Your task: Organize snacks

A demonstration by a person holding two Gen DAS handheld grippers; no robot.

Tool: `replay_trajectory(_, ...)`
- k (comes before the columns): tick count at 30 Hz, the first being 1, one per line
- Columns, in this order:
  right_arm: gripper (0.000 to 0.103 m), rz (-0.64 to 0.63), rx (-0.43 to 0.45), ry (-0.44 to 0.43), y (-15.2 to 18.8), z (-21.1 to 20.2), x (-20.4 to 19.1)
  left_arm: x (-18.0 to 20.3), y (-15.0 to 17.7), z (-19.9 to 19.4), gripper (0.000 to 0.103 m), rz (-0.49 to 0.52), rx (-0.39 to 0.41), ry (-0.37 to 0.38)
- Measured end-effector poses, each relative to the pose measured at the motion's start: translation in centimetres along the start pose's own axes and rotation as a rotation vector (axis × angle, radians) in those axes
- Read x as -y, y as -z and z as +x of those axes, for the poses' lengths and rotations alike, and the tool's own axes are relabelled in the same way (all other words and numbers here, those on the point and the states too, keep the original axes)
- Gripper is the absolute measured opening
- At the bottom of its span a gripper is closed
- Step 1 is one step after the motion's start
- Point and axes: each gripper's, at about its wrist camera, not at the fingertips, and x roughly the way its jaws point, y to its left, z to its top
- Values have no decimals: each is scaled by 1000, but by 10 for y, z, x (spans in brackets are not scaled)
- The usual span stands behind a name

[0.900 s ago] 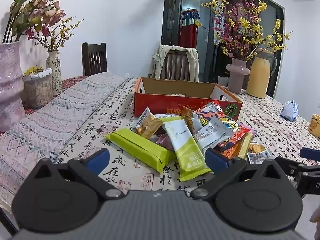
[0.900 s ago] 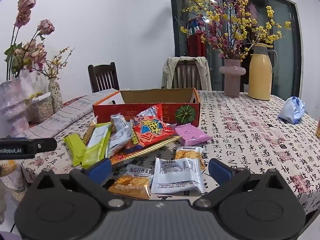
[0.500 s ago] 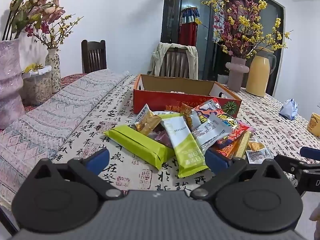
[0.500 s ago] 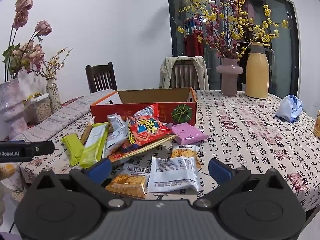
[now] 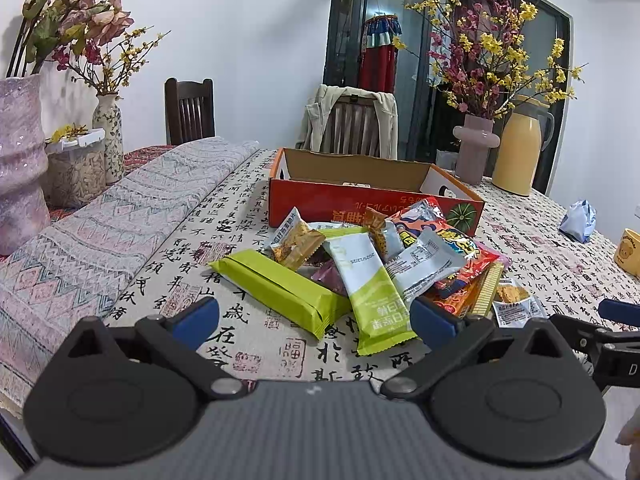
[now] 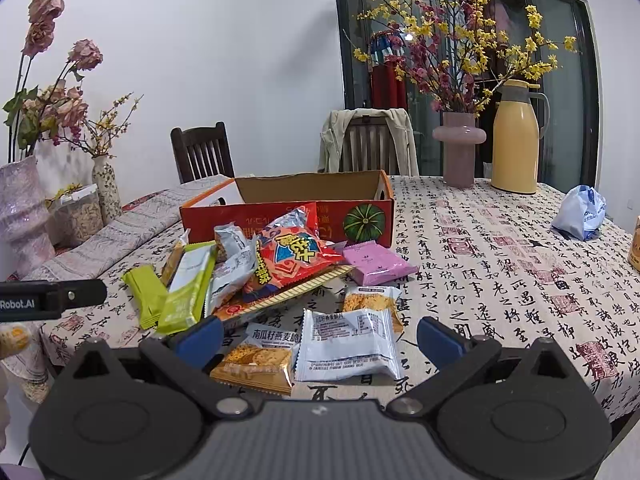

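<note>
- We are holding the left claw low at the near edge of the bench, its blue fingertips spread wide and gripping nothing.
- We are holding the right claw wide apart as well, empty, hovering just above the nearest packets.
- The snacks are lying in a loose heap on the bench, right in front of the orange cardboard box, which is sitting open-topped behind them.
- On the heap's left side, a lime-green bar is resting flat, and a white-and-green packet is leaning over its far end, pointing toward the left claw.
- A red chip bag is sitting on top of the heap's middle, tilted against the box front.
- A pink packet is lying flat beside the chip bag, toward the right.
- Nearest the right claw, a white packet is overlapping an orange-gold packet; both are lying between its fingertips in the right wrist view.
- A folded patterned cloth is covering the bench's left part.
- A pink vase of flowering branches and a yellow thermos jug are standing at the far side of the bench, with a crumpled blue-white bag off to the right.
</note>
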Motion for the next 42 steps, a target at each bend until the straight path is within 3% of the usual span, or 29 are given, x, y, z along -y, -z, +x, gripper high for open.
replay_trajectory(42, 103, 9, -17, 0, 4, 4, 0, -4, 1, 1, 103, -25, -13, 2)
